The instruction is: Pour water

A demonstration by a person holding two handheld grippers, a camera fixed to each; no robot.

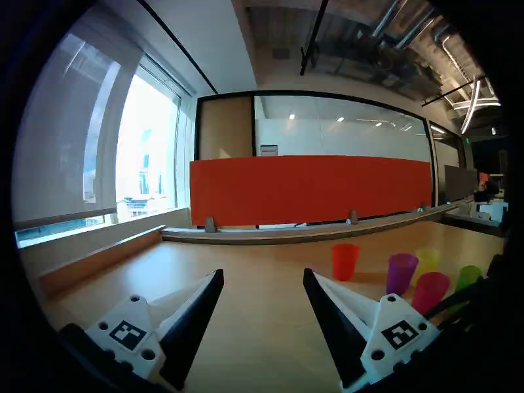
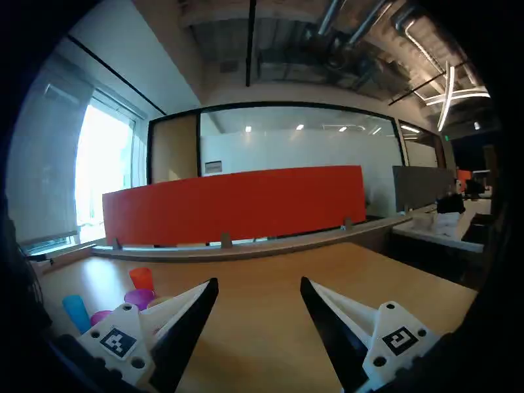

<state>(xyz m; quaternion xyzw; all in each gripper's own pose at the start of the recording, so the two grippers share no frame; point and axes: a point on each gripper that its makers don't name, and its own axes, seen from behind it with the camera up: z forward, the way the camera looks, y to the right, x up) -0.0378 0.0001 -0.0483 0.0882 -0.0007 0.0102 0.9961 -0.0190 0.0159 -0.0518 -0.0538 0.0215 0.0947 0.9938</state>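
The left tool (image 1: 262, 274) is seen low in the left gripper view, above the wooden table (image 1: 262, 340). Its two fingers are spread wide apart and nothing is gripped between them; bare table surface is seen through the gap.

To the right of this tool, farther away on the table, a group of plastic cups is standing upright. The red cup (image 1: 344, 261) is placed nearest to the middle of the view. The purple cup (image 1: 401, 273) is just beside it, the yellow cup (image 1: 428, 257) is behind the purple one, and the pink cup (image 1: 430, 291) is in front. The green cup (image 1: 469, 276) is found at the right edge, partly covered by a dark part. Whether water is inside any cup cannot be told.

In the right gripper view the right tool (image 2: 259, 281) is also released, with its fingers apart over the table (image 2: 275, 327). The cups are seen at its lower left: the red cup (image 2: 141, 278), the purple cup (image 2: 139, 298), a blue cup (image 2: 76, 312) and the pink cup (image 2: 100, 317), which is partly hidden by the left finger.

A red partition (image 1: 308, 190) is fixed along the far side of the table, and a bright window (image 1: 147, 164) is at the left.
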